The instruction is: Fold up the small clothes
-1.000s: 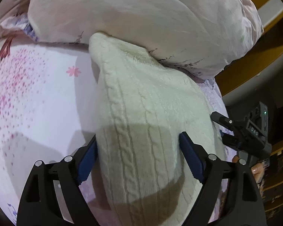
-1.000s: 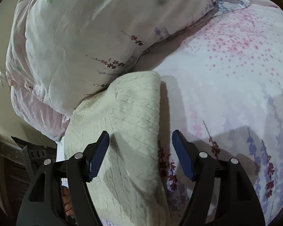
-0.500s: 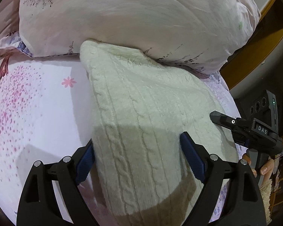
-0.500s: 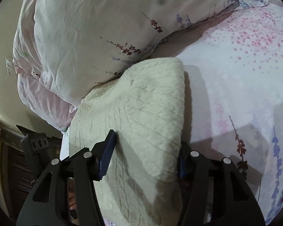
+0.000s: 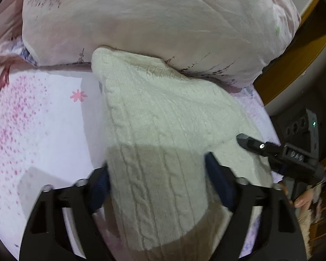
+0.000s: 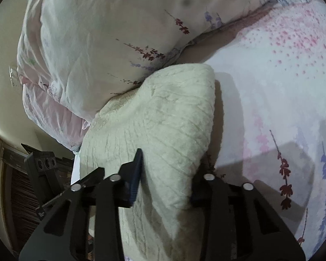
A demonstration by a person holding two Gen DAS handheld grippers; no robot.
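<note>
A cream cable-knit sweater (image 5: 163, 119) lies folded on the bed, its far end against the duvet. My left gripper (image 5: 158, 182) straddles its near end. The jaws are closing, with a blue pad at each side of the knit, which is not visibly squeezed. In the right wrist view the same sweater (image 6: 163, 119) bunches up between the closing jaws of my right gripper (image 6: 166, 180). The left pad (image 6: 135, 171) presses into the fabric and the right pad is hidden behind the fold. The right tool's black body (image 5: 293, 158) shows at the sweater's right edge.
A bulky pale floral duvet (image 5: 163, 21) (image 6: 108, 32) fills the far side. The white sheet with pink and purple flowers (image 5: 32, 119) (image 6: 282, 87) spreads beside the sweater. A wooden bed frame (image 5: 293, 61) and dark floor lie past the bed's edge.
The right jaws have come in from wide apart onto the sweater's edge, and the fabric now bulges between them. The left jaws look only slightly narrower, still around the near end.
</note>
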